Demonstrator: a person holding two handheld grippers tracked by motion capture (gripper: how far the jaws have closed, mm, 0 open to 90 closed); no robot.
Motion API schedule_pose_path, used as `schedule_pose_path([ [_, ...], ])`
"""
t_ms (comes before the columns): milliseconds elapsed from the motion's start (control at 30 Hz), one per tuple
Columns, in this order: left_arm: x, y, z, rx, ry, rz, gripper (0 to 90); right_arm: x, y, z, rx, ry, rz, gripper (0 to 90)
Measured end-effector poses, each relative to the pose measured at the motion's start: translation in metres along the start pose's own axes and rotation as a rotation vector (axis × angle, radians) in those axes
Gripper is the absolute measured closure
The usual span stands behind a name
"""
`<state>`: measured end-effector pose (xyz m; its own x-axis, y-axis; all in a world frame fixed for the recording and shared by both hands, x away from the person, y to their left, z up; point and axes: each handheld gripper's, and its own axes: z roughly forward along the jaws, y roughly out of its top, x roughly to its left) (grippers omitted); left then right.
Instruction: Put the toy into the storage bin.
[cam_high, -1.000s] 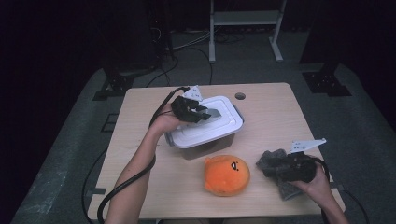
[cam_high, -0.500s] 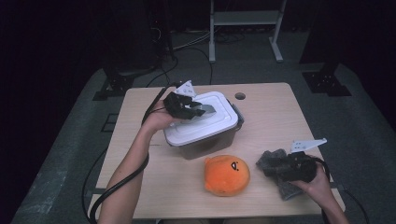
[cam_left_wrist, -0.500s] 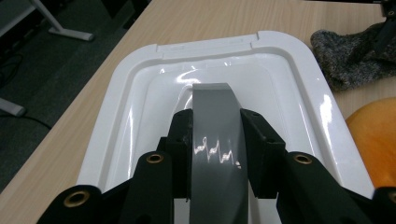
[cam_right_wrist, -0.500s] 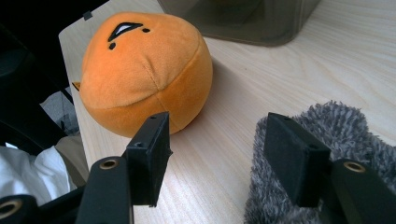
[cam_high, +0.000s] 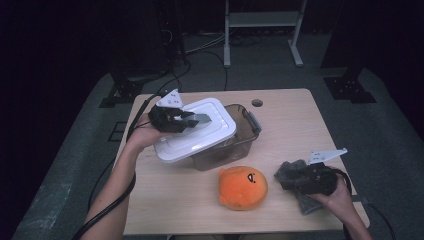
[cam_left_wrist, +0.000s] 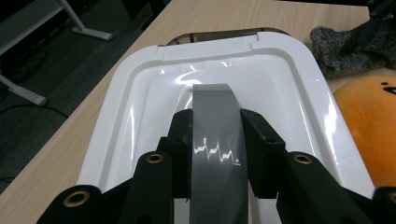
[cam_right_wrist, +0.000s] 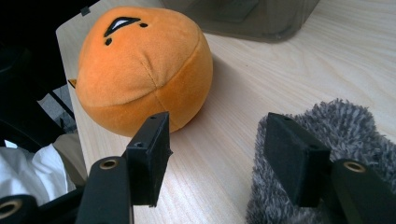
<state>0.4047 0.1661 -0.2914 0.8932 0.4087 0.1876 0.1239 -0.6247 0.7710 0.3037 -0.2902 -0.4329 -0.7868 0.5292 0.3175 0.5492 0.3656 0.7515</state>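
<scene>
The left hand-held gripper (cam_high: 192, 120) clamps the white lid's (cam_high: 210, 132) grey handle (cam_left_wrist: 215, 140), lid tilted off the box (cam_high: 240, 142); the right hand-held gripper (cam_right_wrist: 215, 158) gapes wide near the desk's (cam_high: 290, 125) right edge.

left hand-held gripper (cam_high: 196, 120): black, grey three-cornered plate, black cable; jaws: brass-ringed screw holes; forearms: bare, sleeveless

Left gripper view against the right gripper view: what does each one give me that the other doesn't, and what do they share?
Left gripper view: the left gripper shut on the grey handle of the white lid, with the container's rim beyond it.
Right gripper view: the right gripper open above bare table, and the orange plush's face.
Both: the orange plush, the grey fuzzy cloth and the wooden table.
</scene>
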Motion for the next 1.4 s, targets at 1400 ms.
schedule_pose_path([
  [1400,-0.054,-0.091,-0.106,-0.047,0.096,-0.051,66.3,0.004,0.001,0.0,-0.008,-0.007,0.0,39.8],
])
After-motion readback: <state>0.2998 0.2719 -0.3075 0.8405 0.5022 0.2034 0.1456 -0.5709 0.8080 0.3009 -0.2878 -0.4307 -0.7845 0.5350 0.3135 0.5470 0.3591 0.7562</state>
